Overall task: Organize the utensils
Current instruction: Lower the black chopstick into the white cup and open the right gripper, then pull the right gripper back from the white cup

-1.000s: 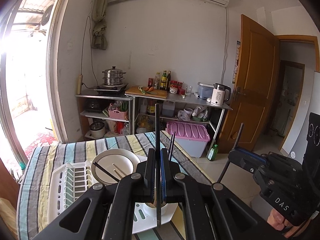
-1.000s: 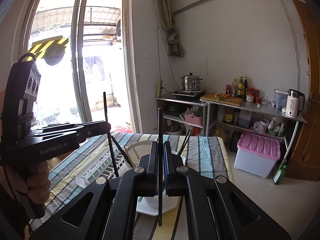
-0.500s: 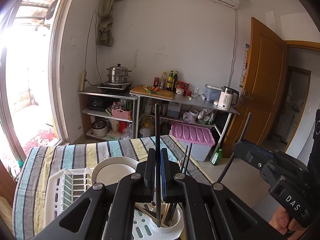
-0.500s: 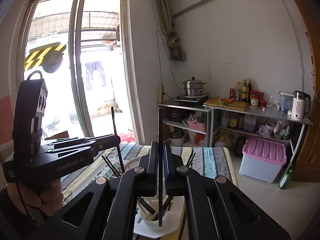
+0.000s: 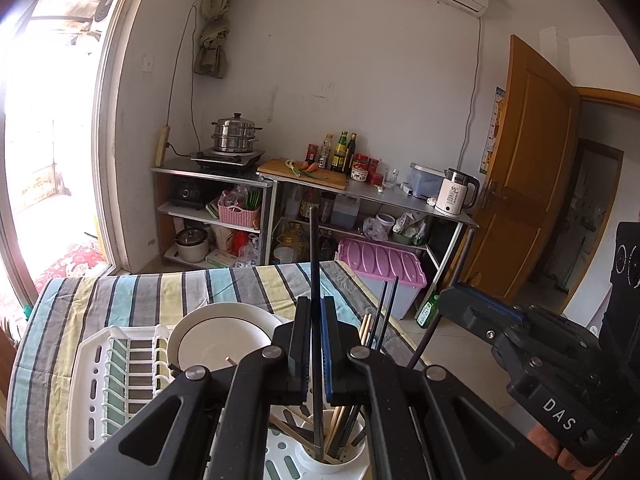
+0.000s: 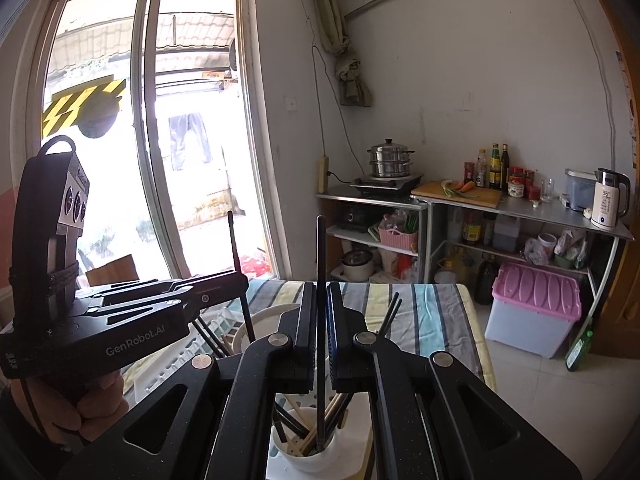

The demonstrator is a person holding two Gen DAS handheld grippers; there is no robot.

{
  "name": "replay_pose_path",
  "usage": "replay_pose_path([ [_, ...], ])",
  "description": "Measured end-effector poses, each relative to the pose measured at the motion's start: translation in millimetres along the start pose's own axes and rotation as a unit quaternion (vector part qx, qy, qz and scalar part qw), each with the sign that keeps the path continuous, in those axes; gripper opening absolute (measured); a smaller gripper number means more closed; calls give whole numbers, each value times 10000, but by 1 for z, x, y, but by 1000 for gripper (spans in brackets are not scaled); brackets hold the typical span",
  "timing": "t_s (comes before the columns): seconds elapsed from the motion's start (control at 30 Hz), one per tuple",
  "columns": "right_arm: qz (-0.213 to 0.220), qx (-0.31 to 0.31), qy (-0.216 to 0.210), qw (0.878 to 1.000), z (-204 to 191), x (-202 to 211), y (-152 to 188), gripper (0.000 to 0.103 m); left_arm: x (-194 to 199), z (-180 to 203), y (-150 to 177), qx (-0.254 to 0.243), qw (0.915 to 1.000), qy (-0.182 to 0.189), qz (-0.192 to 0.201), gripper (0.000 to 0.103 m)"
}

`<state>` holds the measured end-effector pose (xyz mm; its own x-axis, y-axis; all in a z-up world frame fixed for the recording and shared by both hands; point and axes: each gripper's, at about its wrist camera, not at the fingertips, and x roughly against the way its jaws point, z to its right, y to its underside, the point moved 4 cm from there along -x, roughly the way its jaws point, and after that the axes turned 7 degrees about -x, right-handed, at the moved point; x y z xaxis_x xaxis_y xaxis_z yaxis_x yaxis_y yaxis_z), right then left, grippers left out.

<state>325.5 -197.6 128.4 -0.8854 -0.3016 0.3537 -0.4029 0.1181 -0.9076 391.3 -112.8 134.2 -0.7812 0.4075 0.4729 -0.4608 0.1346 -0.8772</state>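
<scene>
Two black chopsticks stand upright, one clamped in the left gripper (image 5: 315, 344), one in the right gripper (image 6: 320, 340), tips down in the white utensil cup (image 6: 308, 456) just below both. Only the left view shows the white plate (image 5: 216, 340) left of its jaws; only the right view shows the window (image 6: 152, 120).

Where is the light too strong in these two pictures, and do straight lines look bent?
Left wrist view: the bright doorway at left is washed out, and the orange wooden door bows outward. Right wrist view: the big glass window is overexposed, its frame curves, and the corners are dark.
</scene>
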Motion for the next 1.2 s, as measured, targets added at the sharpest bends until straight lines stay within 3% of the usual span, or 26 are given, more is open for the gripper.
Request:
replay_pose_path([
  [0.57, -395, -187, 187, 9989, 21, -18, 29, 5, -17, -13, 43, 105, 9988, -142, -452, 5],
  [1.13, -421, -238, 309, 9983, 26, -10, 30, 6, -7, -21, 48, 186, 9983, -399, -373, 6],
  [1.2, -408, -220, 307, 9985, 25, -6, 32, 9, -1, -20, 49, 157, 9985, -411, -341, 6],
])
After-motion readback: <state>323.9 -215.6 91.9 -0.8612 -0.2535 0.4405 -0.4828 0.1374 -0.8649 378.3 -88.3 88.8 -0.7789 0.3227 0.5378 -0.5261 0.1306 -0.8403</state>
